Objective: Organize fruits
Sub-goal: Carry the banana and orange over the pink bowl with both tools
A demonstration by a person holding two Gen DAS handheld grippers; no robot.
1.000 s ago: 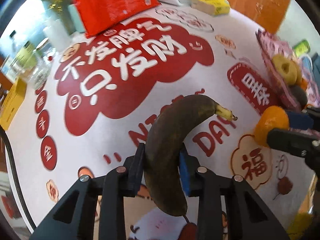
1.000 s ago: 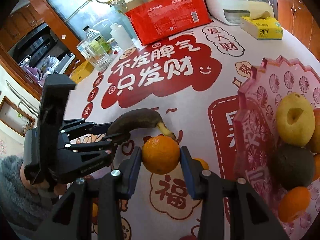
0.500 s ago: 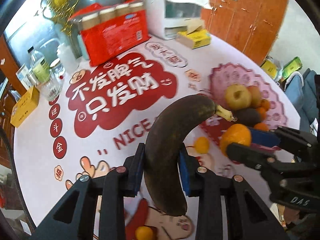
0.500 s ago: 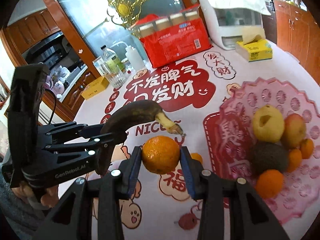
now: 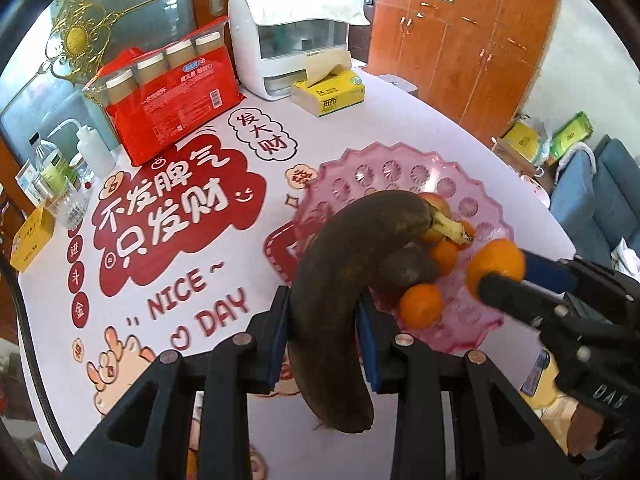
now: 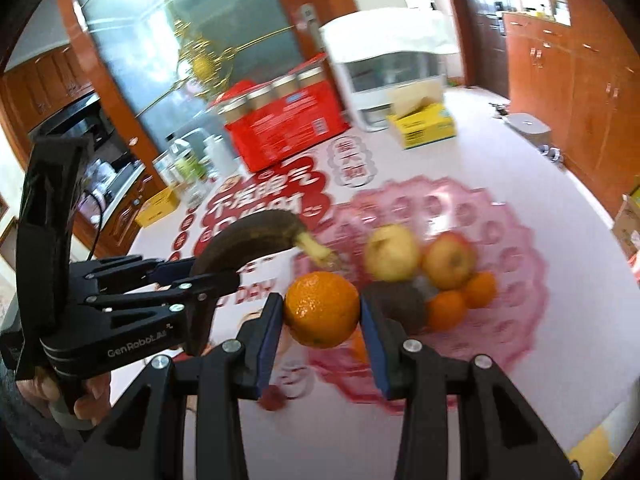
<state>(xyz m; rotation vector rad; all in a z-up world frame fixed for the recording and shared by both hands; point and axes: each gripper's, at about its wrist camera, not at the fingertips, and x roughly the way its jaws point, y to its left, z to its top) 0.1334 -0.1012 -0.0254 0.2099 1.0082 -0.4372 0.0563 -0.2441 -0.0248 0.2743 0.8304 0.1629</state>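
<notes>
My left gripper [image 5: 322, 340] is shut on a dark overripe banana [image 5: 344, 280], held high above the table, its stem over the pink fruit plate [image 5: 400, 176]. The banana [image 6: 248, 242] and left gripper [image 6: 200, 276] also show at left in the right wrist view. My right gripper [image 6: 322, 312] is shut on an orange [image 6: 322, 310], held above the near edge of the pink plate [image 6: 516, 248]. The orange [image 5: 496, 264] also shows at right in the left wrist view. The plate holds a yellow apple [image 6: 392, 252], a red apple [image 6: 448, 260], a dark fruit [image 6: 396, 304] and small oranges [image 6: 446, 314].
A red package of cups [image 5: 172, 92], a white appliance [image 5: 296, 36], a yellow tissue box [image 5: 328, 94] and bottles [image 5: 60, 176] stand at the table's far side. A small yellow box [image 5: 32, 238] sits at the left edge. Wooden cabinets [image 5: 480, 40] stand beyond.
Both grippers have risen and moved right toward the pink plate, carrying the banana and the orange. Both fruits now hang over the plate's near side.
</notes>
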